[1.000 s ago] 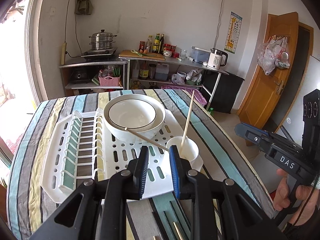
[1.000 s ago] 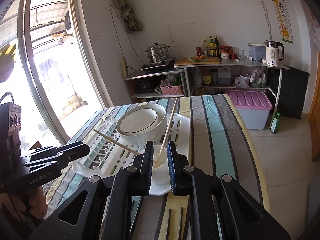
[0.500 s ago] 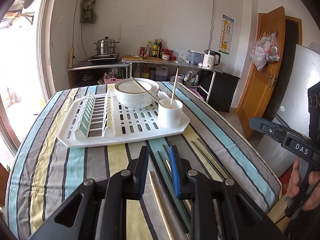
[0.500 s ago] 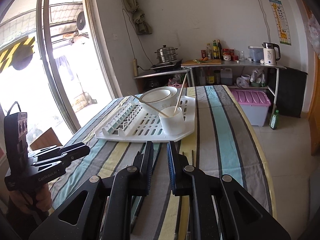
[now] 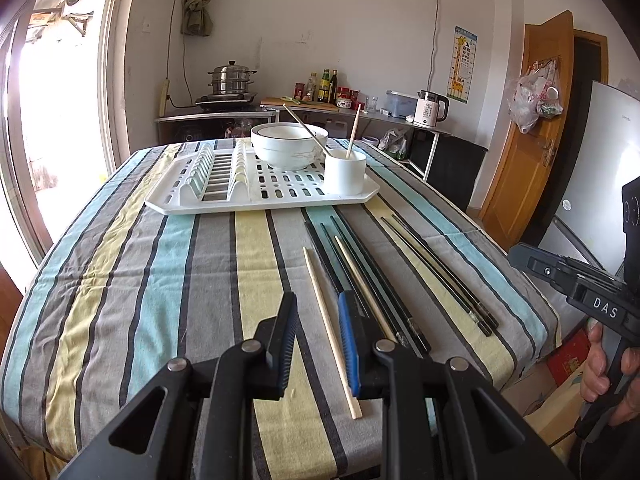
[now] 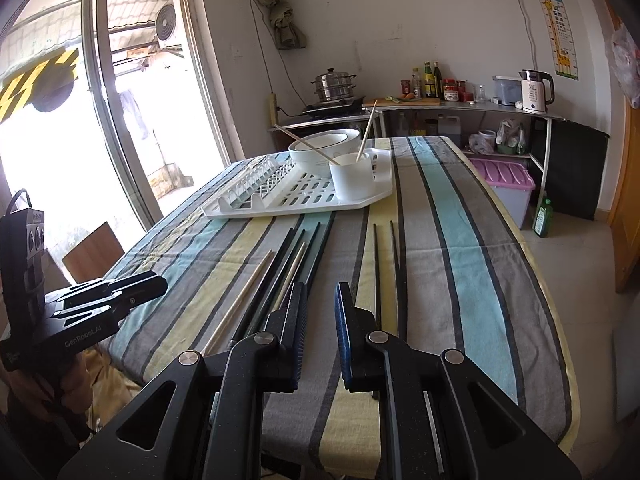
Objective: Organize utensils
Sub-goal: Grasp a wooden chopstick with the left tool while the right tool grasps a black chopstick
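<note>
Both black hand-held grippers, left gripper point(image 5: 316, 320) and right gripper point(image 6: 320, 312), tilt downward over loose chopsticks point(image 5: 404, 280) on the striped tablecloth point(image 5: 160, 280), jaws parted, grasping nothing.

A cloth point(image 5: 160, 280) striped in grey, yellow, pale blue and black is covering the table. A white rack point(image 5: 224, 196) is sitting at its far end, carrying a white cup point(image 5: 345, 176) and a white bowl point(image 5: 289, 148) with a dark line under its rim. Black chopsticks point(image 5: 440, 272) and pale wooden ones point(image 5: 328, 320) are lying near. Black grippers point(image 5: 316, 332) are showing blue pads point(image 5: 347, 336).
</note>
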A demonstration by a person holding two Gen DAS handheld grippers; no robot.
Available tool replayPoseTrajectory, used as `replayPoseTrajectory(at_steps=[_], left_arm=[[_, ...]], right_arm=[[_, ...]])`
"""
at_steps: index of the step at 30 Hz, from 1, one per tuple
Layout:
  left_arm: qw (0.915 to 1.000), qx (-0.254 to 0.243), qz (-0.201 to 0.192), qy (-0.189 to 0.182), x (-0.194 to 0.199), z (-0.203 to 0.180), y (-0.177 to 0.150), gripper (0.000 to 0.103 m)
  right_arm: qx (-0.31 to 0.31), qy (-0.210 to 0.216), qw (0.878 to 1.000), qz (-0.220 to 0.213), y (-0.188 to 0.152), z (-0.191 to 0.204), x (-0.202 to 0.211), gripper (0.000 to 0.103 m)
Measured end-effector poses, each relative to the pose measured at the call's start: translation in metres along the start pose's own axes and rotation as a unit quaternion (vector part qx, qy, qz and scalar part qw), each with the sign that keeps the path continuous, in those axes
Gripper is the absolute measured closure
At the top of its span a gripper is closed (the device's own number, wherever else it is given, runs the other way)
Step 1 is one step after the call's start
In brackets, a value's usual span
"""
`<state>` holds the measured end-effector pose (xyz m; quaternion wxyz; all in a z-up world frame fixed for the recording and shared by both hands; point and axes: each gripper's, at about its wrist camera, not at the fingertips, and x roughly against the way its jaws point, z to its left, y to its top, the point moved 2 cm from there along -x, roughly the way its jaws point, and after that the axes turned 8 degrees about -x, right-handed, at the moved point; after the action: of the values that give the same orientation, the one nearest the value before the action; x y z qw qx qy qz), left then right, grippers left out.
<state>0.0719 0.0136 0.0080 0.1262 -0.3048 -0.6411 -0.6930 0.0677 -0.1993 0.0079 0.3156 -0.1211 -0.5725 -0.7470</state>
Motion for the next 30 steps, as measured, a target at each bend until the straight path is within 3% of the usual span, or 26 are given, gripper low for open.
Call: replayPoseTrajectory(at_steps=[14,30], left_arm=[[0.9996,-0.006,0.027,0.009,-0.033,-0.005,-0.002,0.075],[0.9949,0.009,0.100,0.006,-0.113,0.009,0.013,0.075]], right_arm=[[0.001,-0.009,1.000,0.019,0.000,0.001,-0.025,0.089],[0.007,-0.038,0.996,0.084,0.034,0.008,-0.112,0.089]])
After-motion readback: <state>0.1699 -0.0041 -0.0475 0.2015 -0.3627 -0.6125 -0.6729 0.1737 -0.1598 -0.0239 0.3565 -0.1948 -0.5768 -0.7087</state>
